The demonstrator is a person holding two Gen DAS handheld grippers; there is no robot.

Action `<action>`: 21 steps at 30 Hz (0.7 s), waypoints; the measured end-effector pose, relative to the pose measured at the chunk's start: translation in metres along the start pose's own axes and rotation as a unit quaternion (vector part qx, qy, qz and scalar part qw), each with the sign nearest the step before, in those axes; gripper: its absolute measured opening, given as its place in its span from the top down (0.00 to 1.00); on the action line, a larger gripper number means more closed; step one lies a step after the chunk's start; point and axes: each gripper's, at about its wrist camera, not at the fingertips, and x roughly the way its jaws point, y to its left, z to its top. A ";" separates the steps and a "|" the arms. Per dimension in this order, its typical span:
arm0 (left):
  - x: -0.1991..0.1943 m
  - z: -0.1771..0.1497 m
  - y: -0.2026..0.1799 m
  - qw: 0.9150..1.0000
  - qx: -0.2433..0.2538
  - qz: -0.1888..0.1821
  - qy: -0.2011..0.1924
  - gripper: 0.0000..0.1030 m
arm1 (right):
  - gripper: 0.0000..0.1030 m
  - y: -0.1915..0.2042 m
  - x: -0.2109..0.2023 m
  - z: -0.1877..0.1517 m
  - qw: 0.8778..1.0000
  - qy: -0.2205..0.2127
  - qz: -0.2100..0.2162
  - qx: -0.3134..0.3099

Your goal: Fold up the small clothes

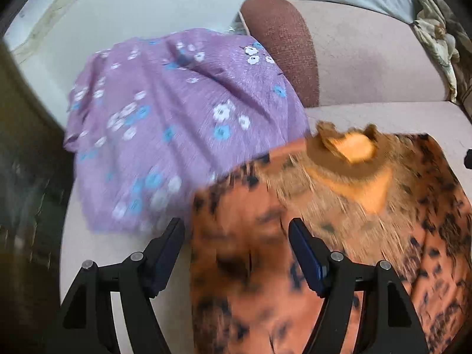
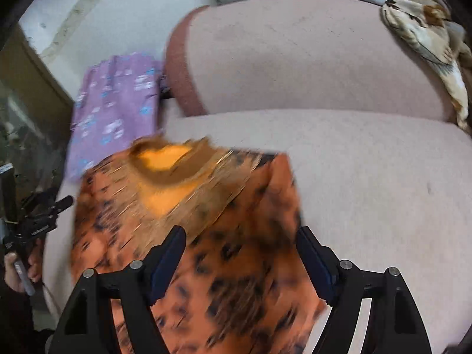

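An orange garment (image 1: 250, 212) with black spots and a brown neckline lies spread on the pale pink sofa seat (image 2: 368, 177). My left gripper (image 1: 236, 230) stands open over the garment's left edge, nothing between its fingers. In the right wrist view the same orange garment (image 2: 236, 280) lies below my right gripper (image 2: 240, 236), which is open above the cloth's right part. A purple floral garment (image 1: 177, 112) lies at the sofa's left end, partly under the orange one. Both views are motion-blurred.
A brown-edged back cushion (image 1: 283, 47) rises behind the clothes. A beige patterned cloth (image 2: 427, 38) is bunched at the far right of the sofa. White floor (image 1: 118, 6) and dark furniture (image 1: 26, 147) lie to the left. A hand (image 2: 17, 274) holds the other gripper's handle.
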 end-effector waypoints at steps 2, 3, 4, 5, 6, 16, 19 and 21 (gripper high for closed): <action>0.022 0.015 0.001 1.000 0.014 -0.014 0.001 0.29 | 0.24 -0.012 0.024 0.021 1.000 0.009 -0.003 0.006; 0.034 0.022 0.002 1.000 0.017 -0.018 -0.002 0.29 | 0.26 -0.016 0.033 0.028 1.000 0.013 -0.006 0.010; 0.044 0.029 0.002 0.999 0.021 -0.029 0.001 0.29 | 0.31 -0.023 0.050 0.038 1.000 0.022 -0.006 0.015; 0.050 0.032 0.002 0.999 0.019 -0.033 0.003 0.29 | 0.36 -0.028 0.062 0.044 0.999 0.026 -0.011 0.017; 0.057 0.037 0.001 0.999 0.019 -0.037 0.003 0.31 | 0.39 -0.031 0.069 0.049 0.999 0.027 -0.015 0.020; 0.075 0.028 -0.021 0.996 0.067 -0.058 0.002 0.94 | 0.86 -0.027 0.117 0.057 0.999 0.038 -0.035 -0.016; 0.055 0.021 -0.020 0.996 0.069 -0.054 -0.003 0.95 | 0.90 -0.026 0.106 0.053 0.999 0.027 -0.040 -0.017; 0.043 0.018 -0.013 0.997 0.051 -0.060 -0.001 0.97 | 0.90 -0.027 0.092 0.054 0.999 0.018 -0.040 -0.011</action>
